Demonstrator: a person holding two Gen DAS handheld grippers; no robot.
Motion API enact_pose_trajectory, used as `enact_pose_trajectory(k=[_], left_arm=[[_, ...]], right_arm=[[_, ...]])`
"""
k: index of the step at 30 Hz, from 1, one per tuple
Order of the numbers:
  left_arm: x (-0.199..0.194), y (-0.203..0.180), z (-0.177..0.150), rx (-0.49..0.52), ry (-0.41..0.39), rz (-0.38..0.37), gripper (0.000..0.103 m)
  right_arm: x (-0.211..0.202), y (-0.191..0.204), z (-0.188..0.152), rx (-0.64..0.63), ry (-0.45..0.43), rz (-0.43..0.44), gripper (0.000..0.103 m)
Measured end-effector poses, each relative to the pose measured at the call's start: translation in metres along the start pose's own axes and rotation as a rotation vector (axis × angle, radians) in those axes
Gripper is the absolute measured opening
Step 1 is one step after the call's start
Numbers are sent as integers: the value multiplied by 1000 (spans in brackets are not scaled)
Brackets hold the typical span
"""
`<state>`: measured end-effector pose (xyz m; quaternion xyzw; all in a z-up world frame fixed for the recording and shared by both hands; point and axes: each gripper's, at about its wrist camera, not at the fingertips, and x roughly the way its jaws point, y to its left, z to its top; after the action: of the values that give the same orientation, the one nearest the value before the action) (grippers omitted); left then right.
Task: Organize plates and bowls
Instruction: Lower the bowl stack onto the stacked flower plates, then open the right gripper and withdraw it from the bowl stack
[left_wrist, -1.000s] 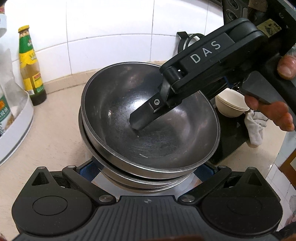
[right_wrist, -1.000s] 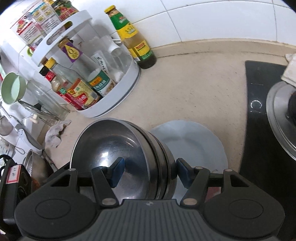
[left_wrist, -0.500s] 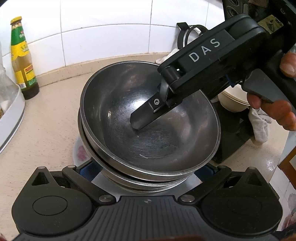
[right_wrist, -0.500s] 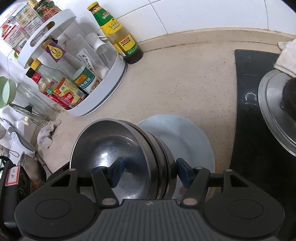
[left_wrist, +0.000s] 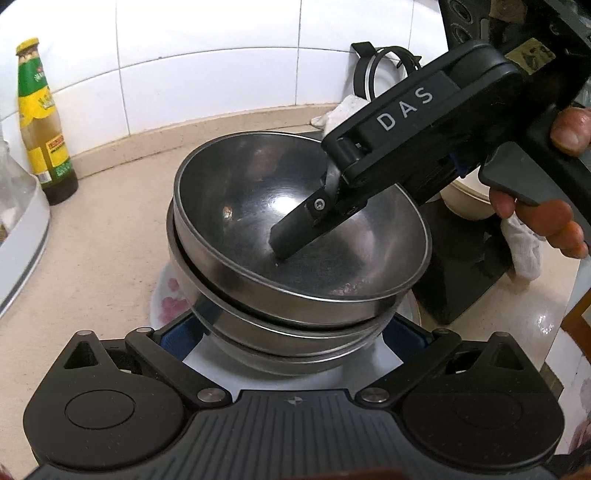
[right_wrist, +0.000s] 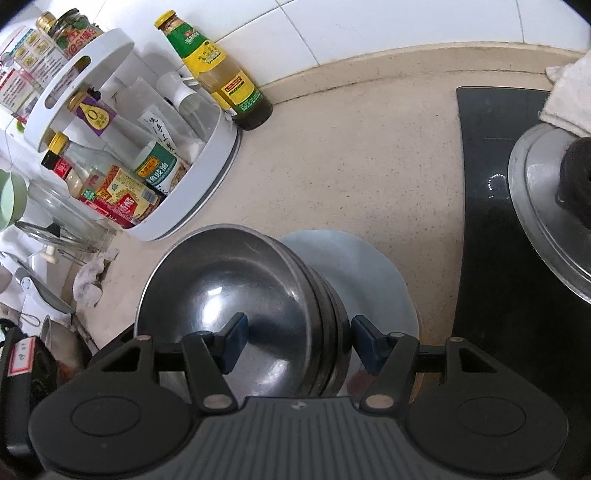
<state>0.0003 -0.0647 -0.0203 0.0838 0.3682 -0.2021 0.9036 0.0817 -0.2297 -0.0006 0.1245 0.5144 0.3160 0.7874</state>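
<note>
Sauce bottle (left_wrist: 44, 122) far left by the tiled wall; mid-worktop (left_wrist: 92, 251), a stack of steel bowls (left_wrist: 295, 258) sits on a flowered plate (left_wrist: 168, 295). Left gripper (left_wrist: 291, 343) spread, fingers either side of the stack's base, not seen pinching. Right gripper (right_wrist: 295, 339) pinches the stack's rims w/ one finger inside the top bowl. Judgement: steel is stiff, light, slick; nested bowls may slide, so grip rims; plate fragile.
</note>
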Motion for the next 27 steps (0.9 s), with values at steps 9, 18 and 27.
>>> enact_pose_trajectory(k=[9,18,27], left_arm=[[-17,11,-13,-28,0,35,103],[-45,25,-18,-67,-43,46,103],[-79,19,-14,-45,-121,45,103]], right_arm=[[-5,0,-3,-7,-27,-33,59],[-19,5,-7,-27,-78,-65,59],[-34,16,-15,-54,-131,-87,59]])
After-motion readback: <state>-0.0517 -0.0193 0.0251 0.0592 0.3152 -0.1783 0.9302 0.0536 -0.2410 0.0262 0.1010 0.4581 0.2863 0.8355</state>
